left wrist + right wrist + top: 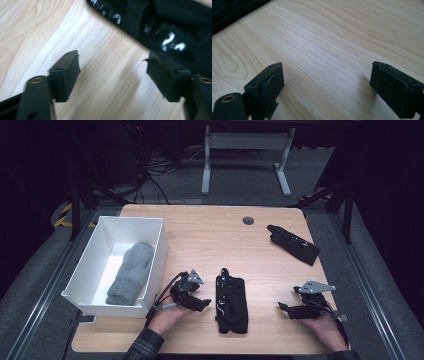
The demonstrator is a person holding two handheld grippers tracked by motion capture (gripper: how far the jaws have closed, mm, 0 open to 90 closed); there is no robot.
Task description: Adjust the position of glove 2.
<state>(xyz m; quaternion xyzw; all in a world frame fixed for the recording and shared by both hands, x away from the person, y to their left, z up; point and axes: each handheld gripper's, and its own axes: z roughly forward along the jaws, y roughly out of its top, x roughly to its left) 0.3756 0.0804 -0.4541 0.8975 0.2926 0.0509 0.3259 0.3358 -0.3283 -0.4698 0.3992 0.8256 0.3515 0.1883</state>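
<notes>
now the left gripper [204,304] sits just left of the near black glove [231,304], jaws spread apart with only bare wood between them; in the left gripper view the glove [175,27] lies beyond and to the right, seemingly brushing the right pad, though blur makes contact hard to tell. the right gripper [284,309] rests well to the right of that glove, jaws also wide apart over bare table [332,50], nothing between them. behind the left gripper stands the white bin [161,245], its near corner close to the hand, with a grey mitten [131,272] inside. 1 more black glove [293,243] lies far beyond the right gripper, near the table's right edge. open wood stretches between the 2 gloves; the table's front edge [200,351] is close behind both hands.
</notes>
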